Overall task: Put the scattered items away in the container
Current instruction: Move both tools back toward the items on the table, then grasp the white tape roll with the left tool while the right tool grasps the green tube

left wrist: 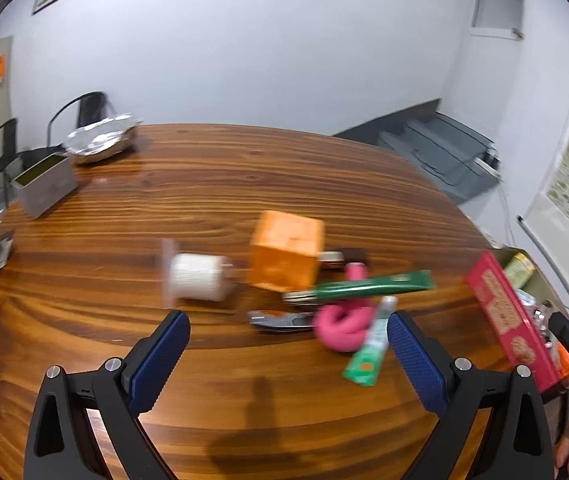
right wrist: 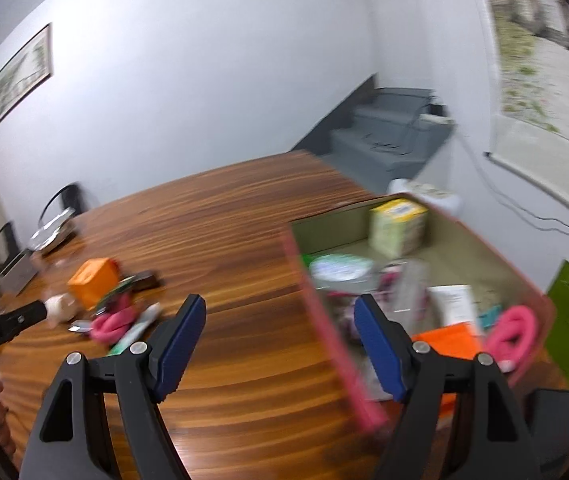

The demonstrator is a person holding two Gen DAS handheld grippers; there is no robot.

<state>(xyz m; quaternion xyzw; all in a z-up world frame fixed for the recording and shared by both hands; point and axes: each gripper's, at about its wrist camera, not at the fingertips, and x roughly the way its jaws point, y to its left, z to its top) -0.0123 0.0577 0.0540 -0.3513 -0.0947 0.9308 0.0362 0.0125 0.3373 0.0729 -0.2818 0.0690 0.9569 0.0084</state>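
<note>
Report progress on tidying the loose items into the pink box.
Done: the pink box already holds several things, among them a yellow-green carton and a pink coil. In hand: nothing; the left gripper and right gripper are both open and empty. Left on the table: an orange cube, white spool, green sachets and another pink coil.

A plain room in a home or small office.

Wooden table [left wrist: 244, 168], framed picture [right wrist: 20, 74] on a pale wall, black chairs [left wrist: 80, 114], grey steps [right wrist: 384, 128].
</note>
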